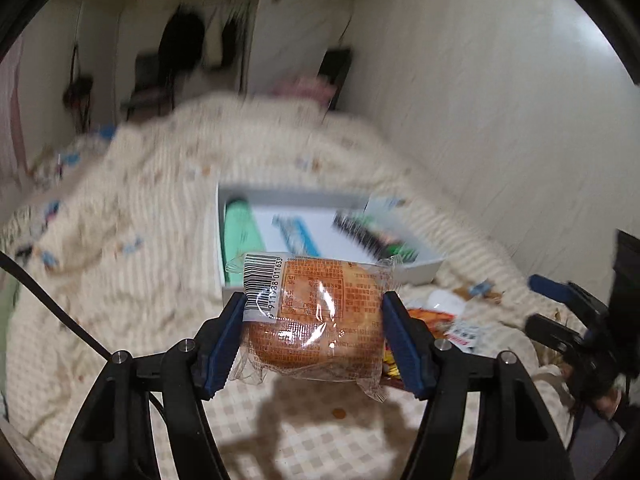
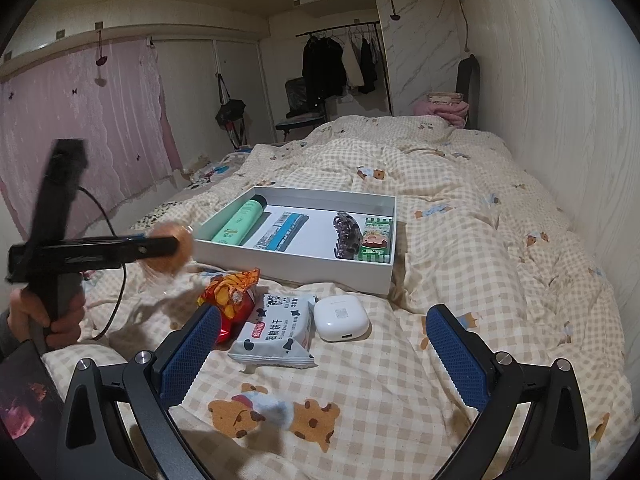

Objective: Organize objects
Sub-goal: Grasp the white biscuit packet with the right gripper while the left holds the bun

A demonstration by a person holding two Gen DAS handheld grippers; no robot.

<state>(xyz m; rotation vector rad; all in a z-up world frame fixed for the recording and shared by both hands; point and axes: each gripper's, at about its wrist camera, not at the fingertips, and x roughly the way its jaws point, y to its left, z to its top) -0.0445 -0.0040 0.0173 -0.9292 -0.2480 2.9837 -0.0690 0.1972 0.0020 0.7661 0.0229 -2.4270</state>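
1. Gripping a wrapped bun (image 1: 316, 312) between the blue pads of the left gripper (image 1: 314, 332) — fingers (image 1: 226, 332) pressing on both ends of its clear wrapper, barcode facing up, bun lifted clear of the bed.
2. Hanging above the checked quilt (image 2: 460, 208), in front of the white box (image 2: 320, 272); the left wrist view blurring badly behind the bun.
3. Showing in the right wrist view too, at the left edge, held by a hand (image 2: 48, 316) with a black cable trailing from it.
4. Resting spread wide over the quilt with nothing between the fingers (image 2: 188, 356) — the right gripper (image 2: 320, 356).
5. Lying in the box, left to right: a mint-green bottle (image 2: 238, 224), a blue-striped flat packet (image 2: 282, 232), a dark hair clip (image 2: 346, 234), a green snack packet (image 2: 376, 240).
6. Lying on the quilt just in front of the box: an orange-and-red snack bag (image 2: 230, 296), a white biscuit pack with cow patches (image 2: 280, 328), a white earbud case (image 2: 340, 318) just beside it.
7. Covering the bed with bear prints on cream and tan checks, bunching up toward the far end.
8. Closing the room in: pale wall on the right, pink curtain (image 2: 80, 128) on the left, dark clothes on a rail (image 2: 340, 60) at the back, a black chair beneath.
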